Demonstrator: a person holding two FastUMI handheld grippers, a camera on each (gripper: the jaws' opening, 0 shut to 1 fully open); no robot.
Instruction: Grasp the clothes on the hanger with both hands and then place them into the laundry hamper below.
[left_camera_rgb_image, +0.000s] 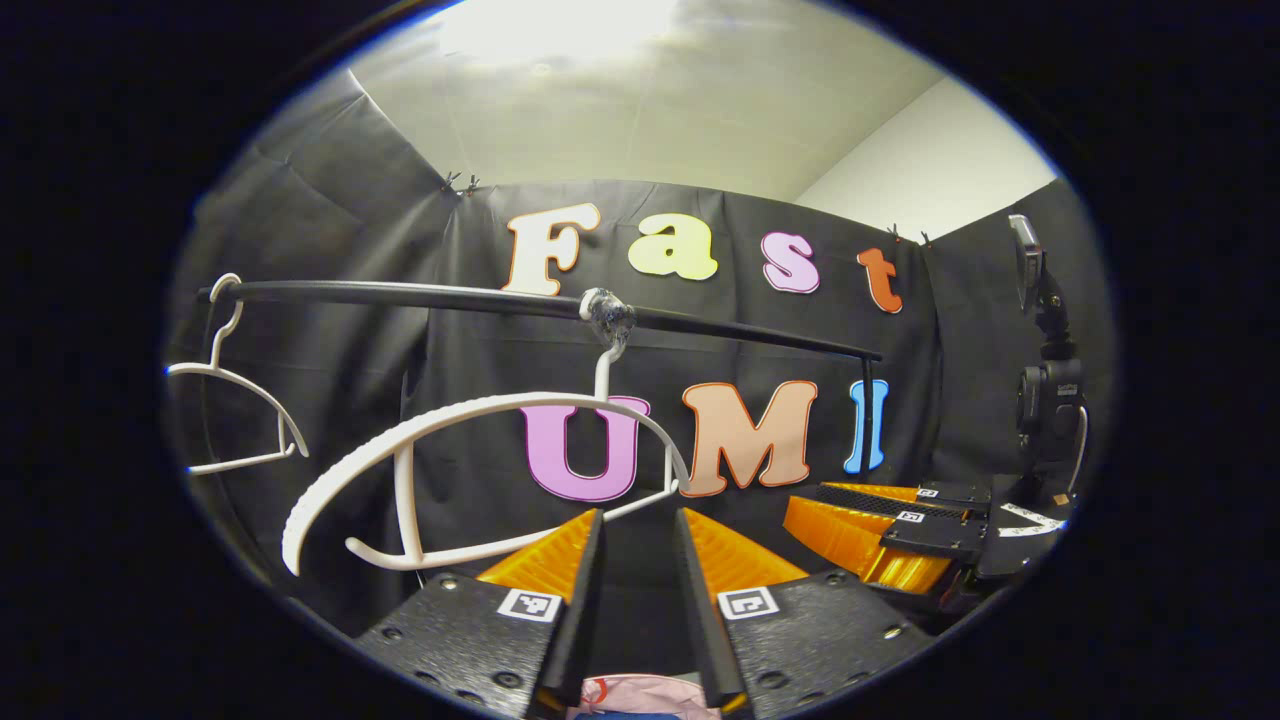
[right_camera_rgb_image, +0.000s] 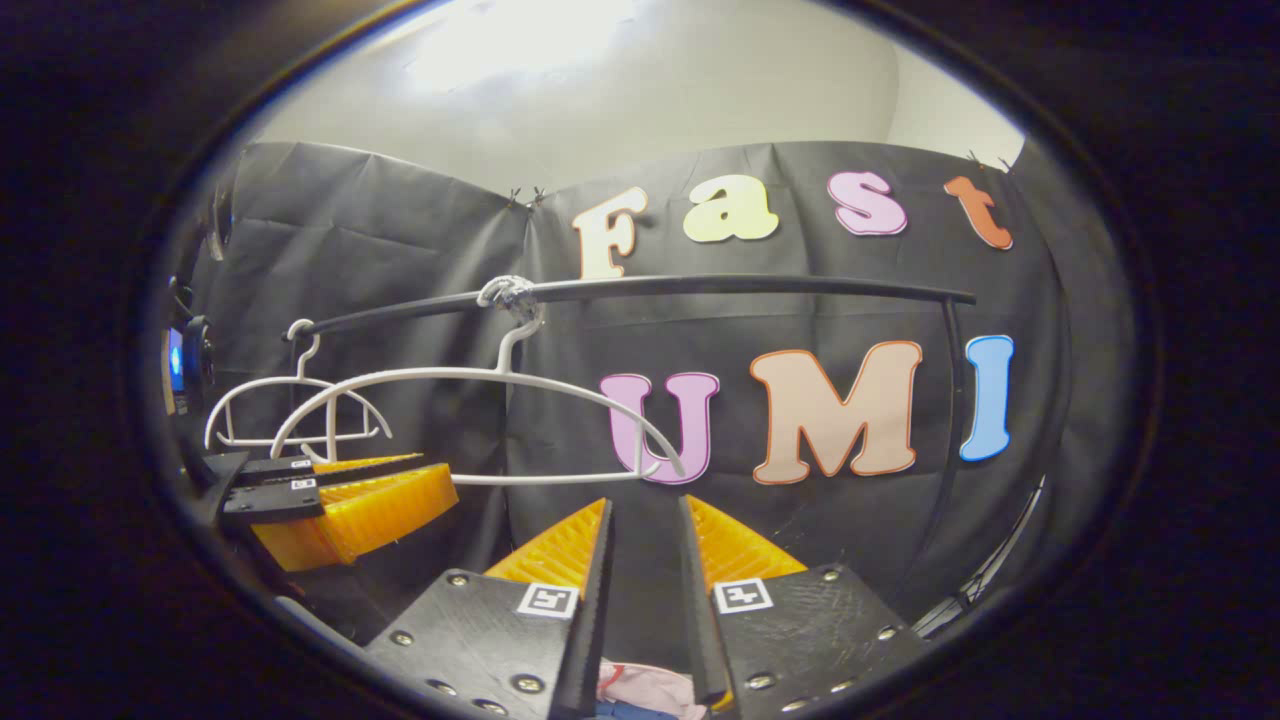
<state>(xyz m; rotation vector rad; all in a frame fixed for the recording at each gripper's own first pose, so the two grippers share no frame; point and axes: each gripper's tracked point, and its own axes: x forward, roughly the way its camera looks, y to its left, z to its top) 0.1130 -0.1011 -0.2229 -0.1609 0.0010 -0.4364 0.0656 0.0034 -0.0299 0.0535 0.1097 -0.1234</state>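
Observation:
A bare white hanger (left_camera_rgb_image: 480, 410) hangs from the black rail (left_camera_rgb_image: 400, 293) just ahead of my left gripper (left_camera_rgb_image: 640, 515), whose fingers stand apart with nothing between the tips. The right gripper view shows the same hanger (right_camera_rgb_image: 480, 375) in front of my right gripper (right_camera_rgb_image: 645, 505), also open and empty at the tips. A bit of pink and blue cloth (left_camera_rgb_image: 640, 690) shows low down between the left fingers' bases, and likewise pink cloth (right_camera_rgb_image: 645, 685) under the right ones. The right gripper (left_camera_rgb_image: 810, 505) sits off to the right of the left one, and the left gripper (right_camera_rgb_image: 440, 470) is at the left.
A second bare white hanger (left_camera_rgb_image: 235, 375) hangs at the rail's left end, also second hanger (right_camera_rgb_image: 290, 385). The rail's upright post (left_camera_rgb_image: 868, 410) stands at the right. A camera on a stand (left_camera_rgb_image: 1045, 390) is at the far right, beside the black cloth wall.

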